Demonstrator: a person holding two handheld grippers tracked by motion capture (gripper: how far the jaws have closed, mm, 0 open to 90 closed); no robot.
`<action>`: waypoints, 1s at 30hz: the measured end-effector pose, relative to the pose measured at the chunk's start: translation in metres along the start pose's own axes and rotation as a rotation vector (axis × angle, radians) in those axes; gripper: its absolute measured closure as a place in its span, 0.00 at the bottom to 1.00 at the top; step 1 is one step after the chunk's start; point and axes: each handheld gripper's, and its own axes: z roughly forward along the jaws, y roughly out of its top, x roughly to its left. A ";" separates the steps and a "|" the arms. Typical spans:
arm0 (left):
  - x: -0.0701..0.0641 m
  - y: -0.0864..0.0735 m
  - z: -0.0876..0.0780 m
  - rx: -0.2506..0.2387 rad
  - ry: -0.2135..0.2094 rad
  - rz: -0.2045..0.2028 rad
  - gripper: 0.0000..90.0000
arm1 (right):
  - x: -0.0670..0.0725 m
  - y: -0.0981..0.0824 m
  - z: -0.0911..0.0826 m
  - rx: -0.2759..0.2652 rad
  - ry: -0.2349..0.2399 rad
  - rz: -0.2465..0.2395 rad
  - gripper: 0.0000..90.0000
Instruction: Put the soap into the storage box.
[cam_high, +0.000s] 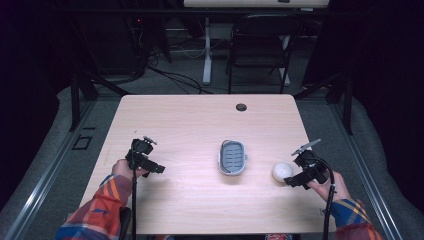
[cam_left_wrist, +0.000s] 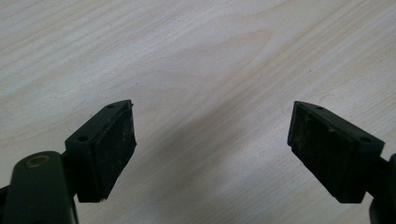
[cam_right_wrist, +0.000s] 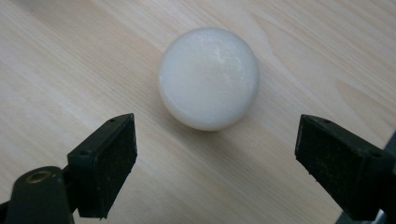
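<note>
Pale wood grain covers the table (cam_high: 190, 120), which takes up the centre of the high view. At the lower left of that frame the person's left hand (cam_high: 121, 168) holds the left gripper (cam_high: 161, 170), its jaws pointing toward the right of the frame over bare tabletop. A plaid sleeve (cam_high: 97, 210) in orange, red and blue runs from the bottom edge up to that hand, and a black cable (cam_high: 134, 205) hangs from the gripper down to the bottom of the frame. In the left gripper view the left gripper (cam_left_wrist: 212, 140) has its two black jaws spread well apart, with only wood between them.

At the lower right of the high view the right hand (cam_high: 327, 186) holds the right gripper (cam_high: 290, 183), its jaws angled toward the left of the frame and lying just beside a white ball (cam_high: 282, 171). A grey plate sits on top of this gripper. In the right gripper view the right gripper (cam_right_wrist: 215, 149) is also spread wide, and the ball (cam_right_wrist: 209, 77) rests on the table in the upper middle of the frame, just ahead of the jaw tips and touching neither.

Near the middle of the high view, left of the ball and apart from it, sits a small grey slotted basket (cam_high: 233, 157). A round cable hole (cam_high: 241, 107) marks the table's far edge, and a dark folding chair (cam_high: 260, 47) stands beyond at the top of the frame.
</note>
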 end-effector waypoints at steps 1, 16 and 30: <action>0.000 0.000 0.000 0.006 -0.001 0.006 0.17 | 0.000 0.002 0.000 0.002 0.013 -0.006 0.14; 0.000 0.000 0.001 0.011 0.000 0.010 0.17 | 0.016 0.021 0.016 0.088 -0.012 -0.084 0.06; -0.001 0.001 0.002 0.017 -0.003 0.014 0.17 | 0.006 0.039 0.027 0.144 -0.041 -0.089 0.00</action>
